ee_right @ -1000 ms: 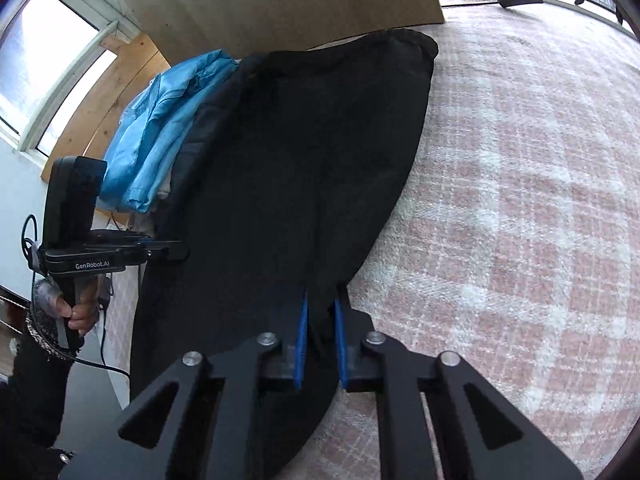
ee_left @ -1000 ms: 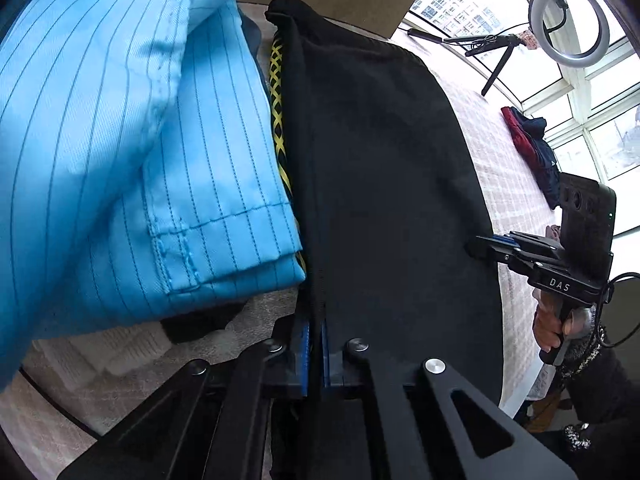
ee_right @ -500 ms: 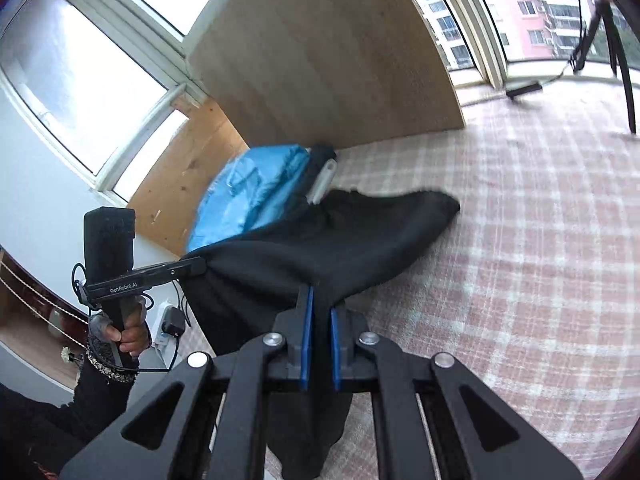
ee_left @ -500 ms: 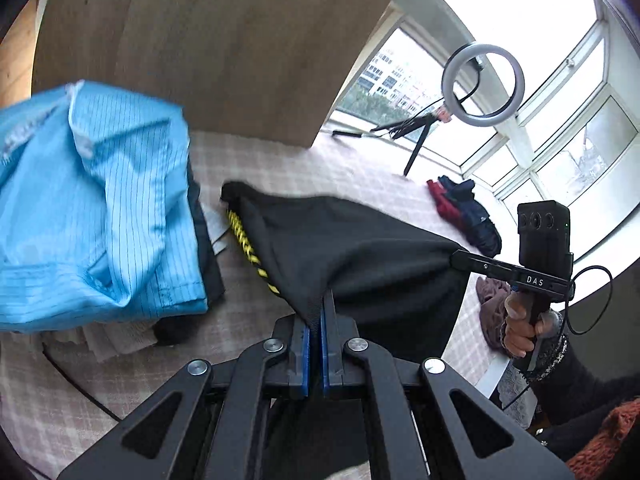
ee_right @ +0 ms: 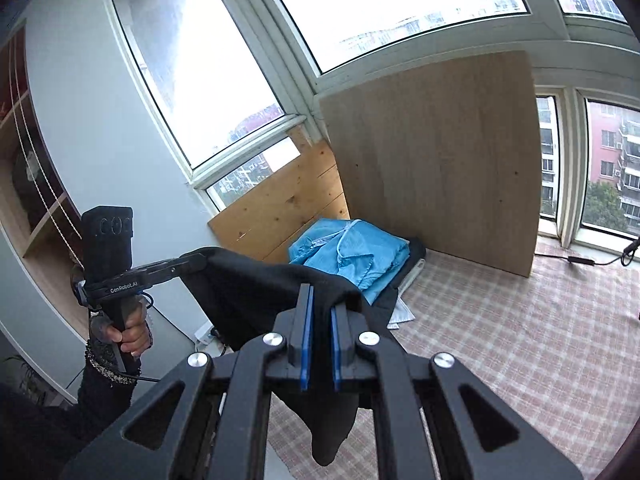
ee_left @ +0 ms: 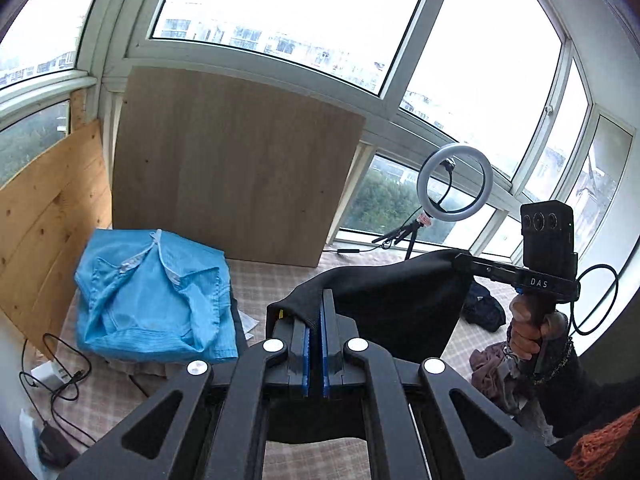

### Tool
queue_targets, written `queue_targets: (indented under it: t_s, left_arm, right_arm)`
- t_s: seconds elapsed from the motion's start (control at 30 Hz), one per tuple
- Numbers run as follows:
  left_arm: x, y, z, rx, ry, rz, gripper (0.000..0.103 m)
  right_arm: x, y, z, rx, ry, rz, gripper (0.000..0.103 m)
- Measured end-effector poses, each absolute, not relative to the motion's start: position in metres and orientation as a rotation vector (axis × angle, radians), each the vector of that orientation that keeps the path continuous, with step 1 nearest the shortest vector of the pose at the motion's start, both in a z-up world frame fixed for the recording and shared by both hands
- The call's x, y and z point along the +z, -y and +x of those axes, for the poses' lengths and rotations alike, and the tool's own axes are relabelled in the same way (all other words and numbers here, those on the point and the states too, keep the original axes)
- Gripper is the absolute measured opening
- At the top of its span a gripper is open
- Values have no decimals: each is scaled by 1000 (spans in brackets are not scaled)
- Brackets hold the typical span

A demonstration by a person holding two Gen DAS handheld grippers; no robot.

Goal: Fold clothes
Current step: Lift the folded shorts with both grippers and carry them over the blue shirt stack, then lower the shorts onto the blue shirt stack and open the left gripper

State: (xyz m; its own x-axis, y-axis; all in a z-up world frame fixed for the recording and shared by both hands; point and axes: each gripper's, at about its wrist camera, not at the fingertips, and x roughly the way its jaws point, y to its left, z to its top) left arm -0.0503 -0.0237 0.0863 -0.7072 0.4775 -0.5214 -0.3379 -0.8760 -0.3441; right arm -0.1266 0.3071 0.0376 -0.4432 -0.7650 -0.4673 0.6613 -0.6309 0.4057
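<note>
L gripper, black two-finger w/ blue pads: jaws pinched tight on one top corner of the black soft-fabric garment. R gripper, same build, clamped narrow on the other top corner; cloth is bunched between its pads and a tail hangs below. Garment is stretched in the air btwn the two, clear of the pink-and-white checked bed cover.

Step, as I read it: lift-and-spread, before the fold itself. Next move prob needs both hands level and apart to keep the top edge taut, then lowering flat onto bare cover, away from the stack.

Behind: folded light-blue pinstriped jacket on the cover, against the tall wooden board. Farther: white ring light on a small tripod by the windows.

Vs a sec ago: garment lay flat on the cover beside the blue jacket; now it hangs aloft, both cams tipped up toward the windows. Grips unchanged.
</note>
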Motion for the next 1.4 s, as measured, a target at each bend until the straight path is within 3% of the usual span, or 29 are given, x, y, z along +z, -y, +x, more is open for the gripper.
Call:
queue_targets:
  t_s: [0.47,0.73,1.03,1.2,1.3,1.4]
  left_arm:
    - [100,168,-114,2657,242,-834,3]
    - [33,216,-256,2562,298,-1038,3]
    - [-65,218,-388,2428,426,-1264,3]
    - [-95,205,-403,2417,399,-1334,3]
    - [-104,206,-407,2415,424,-1373,4]
    - [-110,208,-410,2411,455,-1398,4]
  right_arm:
    - [39,-156,-196,-2061,261,855,8]
    - [-19,-102,-308,-2106,317,1049,8]
    - [-100,-87,-430,-2125,332,1345,9]
    - [-114,-112,-442,-2085,475,1411,19]
    - [-102,-133,-430,-2124,522,1337,35]
    - [-82,-139,-409,-2209,510,1221,36]
